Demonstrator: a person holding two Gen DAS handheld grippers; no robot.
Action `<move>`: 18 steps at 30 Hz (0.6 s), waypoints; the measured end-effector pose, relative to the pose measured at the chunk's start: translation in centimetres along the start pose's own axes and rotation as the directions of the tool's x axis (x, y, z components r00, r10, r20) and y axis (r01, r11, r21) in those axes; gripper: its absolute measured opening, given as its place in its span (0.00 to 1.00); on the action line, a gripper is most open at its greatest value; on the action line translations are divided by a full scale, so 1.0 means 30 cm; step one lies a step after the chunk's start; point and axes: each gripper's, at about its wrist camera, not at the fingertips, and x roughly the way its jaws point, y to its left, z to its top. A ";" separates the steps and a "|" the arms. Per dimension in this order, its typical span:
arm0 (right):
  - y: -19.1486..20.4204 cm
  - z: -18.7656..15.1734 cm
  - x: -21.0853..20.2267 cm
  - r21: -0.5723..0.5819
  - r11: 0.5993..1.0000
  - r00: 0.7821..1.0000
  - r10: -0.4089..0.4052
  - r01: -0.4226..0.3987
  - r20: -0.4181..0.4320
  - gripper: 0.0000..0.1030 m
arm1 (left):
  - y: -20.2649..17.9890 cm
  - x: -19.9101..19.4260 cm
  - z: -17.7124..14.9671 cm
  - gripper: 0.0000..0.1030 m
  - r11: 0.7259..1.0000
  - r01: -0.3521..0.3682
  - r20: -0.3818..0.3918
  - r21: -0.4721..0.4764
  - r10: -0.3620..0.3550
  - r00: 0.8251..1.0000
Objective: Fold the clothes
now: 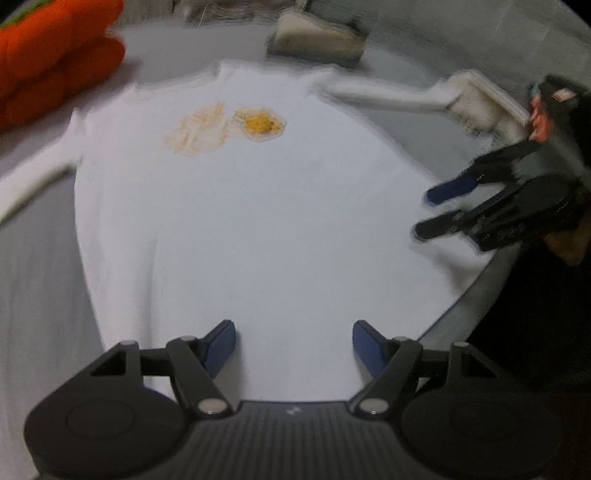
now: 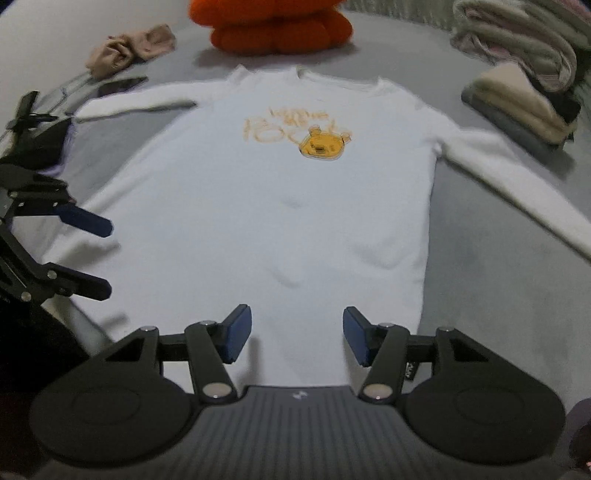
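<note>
Both claws hang over the hem end of a white long-sleeved shirt [image 2: 280,206] spread flat on a grey surface [image 2: 491,280]. Left gripper [image 1: 294,341]: jaws apart, nothing between the pads. Right gripper [image 2: 297,338]: jaws apart and empty, hem directly below. Shirt collar lies at twelve o'clock, sleeves out toward ten and three. Orange cushion [image 2: 273,29] beyond the collar; folded clothes [image 2: 517,99] at two o'clock; crumpled beige cloth [image 2: 129,48] at eleven.

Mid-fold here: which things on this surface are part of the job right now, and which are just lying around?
In the job: white long-sleeved top, left gripper, right gripper, both open above its hem.

Lying about: orange cushion, beige bundle, folded stack, phone.
</note>
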 end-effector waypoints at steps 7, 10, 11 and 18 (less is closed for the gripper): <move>-0.081 -0.113 -0.045 -0.013 1.000 0.999 0.014 -0.014 -0.053 0.57 | 0.008 -0.058 -0.085 0.71 0.997 -0.026 -0.061 0.078 0.030 0.998; -0.093 -0.104 -0.069 0.016 1.000 0.996 0.017 -0.015 -0.082 0.57 | 0.010 -0.085 -0.066 0.76 0.997 -0.048 -0.079 0.064 0.053 0.995; -0.092 -0.097 -0.080 0.021 1.000 0.997 0.012 -0.010 -0.078 0.60 | 0.010 -0.095 -0.054 0.76 0.997 -0.053 -0.071 0.056 0.056 0.996; -0.140 0.008 -0.132 0.116 0.993 0.999 -0.027 0.024 0.026 0.68 | 0.018 -0.133 0.078 0.90 0.996 -0.055 0.051 -0.063 0.058 0.997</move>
